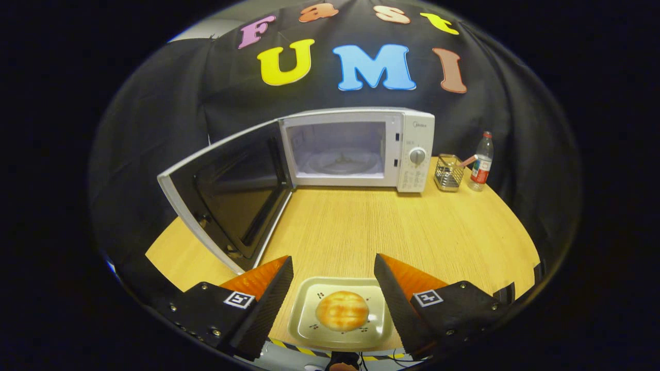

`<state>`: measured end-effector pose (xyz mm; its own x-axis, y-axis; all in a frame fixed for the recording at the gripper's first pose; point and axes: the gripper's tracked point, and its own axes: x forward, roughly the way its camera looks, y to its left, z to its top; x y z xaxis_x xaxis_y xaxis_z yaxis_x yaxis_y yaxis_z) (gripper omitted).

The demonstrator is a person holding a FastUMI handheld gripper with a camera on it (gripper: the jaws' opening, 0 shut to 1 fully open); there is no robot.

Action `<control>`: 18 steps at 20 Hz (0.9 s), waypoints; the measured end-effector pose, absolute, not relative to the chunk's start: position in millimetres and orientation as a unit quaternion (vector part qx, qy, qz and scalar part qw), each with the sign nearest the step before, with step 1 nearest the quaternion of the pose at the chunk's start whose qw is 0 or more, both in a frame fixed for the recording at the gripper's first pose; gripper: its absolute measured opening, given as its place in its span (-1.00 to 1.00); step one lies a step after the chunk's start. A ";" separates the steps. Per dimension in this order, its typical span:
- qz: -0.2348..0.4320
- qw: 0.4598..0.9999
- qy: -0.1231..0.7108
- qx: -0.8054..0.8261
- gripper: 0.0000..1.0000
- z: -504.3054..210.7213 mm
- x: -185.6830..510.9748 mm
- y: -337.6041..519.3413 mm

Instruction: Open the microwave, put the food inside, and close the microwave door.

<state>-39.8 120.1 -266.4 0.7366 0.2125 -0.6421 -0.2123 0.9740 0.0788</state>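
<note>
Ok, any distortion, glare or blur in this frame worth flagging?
Gripper view: strong fisheye bending, the table edge curves; focus sharp throughout; soft reflections on the open microwave door; the cavity looks washed out; the gripper, fingers open, straddles the plate with the bun, evenly lit.

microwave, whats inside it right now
The microwave stands with its door swung open. Inside shows only the glass turntable; the cavity holds no food. The bun sits on its plate between the open gripper fingers.
</note>
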 end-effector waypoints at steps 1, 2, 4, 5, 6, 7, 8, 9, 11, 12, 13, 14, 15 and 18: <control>0.112 0.927 0.357 0.001 0.93 -276.0 -42.1 118.8; 0.111 0.923 0.369 0.000 0.92 -286.2 -46.3 117.8; 0.111 0.913 0.392 -0.003 0.92 -301.0 -55.4 115.2; 0.107 0.911 0.399 -0.007 0.92 -305.3 -56.7 112.2; 0.107 0.907 0.408 -0.011 0.92 -314.1 -58.4 110.9; 0.108 0.903 0.415 -0.015 0.93 -320.7 -60.0 110.0; 0.110 0.898 0.425 -0.020 0.93 -327.5 -63.1 109.3; 0.112 0.894 0.434 -0.024 0.93 -332.8 -65.0 108.8; 0.118 0.885 0.449 -0.028 0.92 -340.7 -68.6 109.6; 0.121 0.881 0.456 -0.026 0.93 -343.7 -69.4 111.4; 0.122 0.876 0.465 -0.026 0.93 -346.6 -71.2 111.8; 0.124 0.871 0.475 -0.028 0.93 -351.1 -73.8 112.3; 0.127 0.866 0.482 -0.030 0.93 -354.0 -74.6 112.9; 0.134 0.861 0.489 -0.029 0.82 -356.4 -71.6 114.1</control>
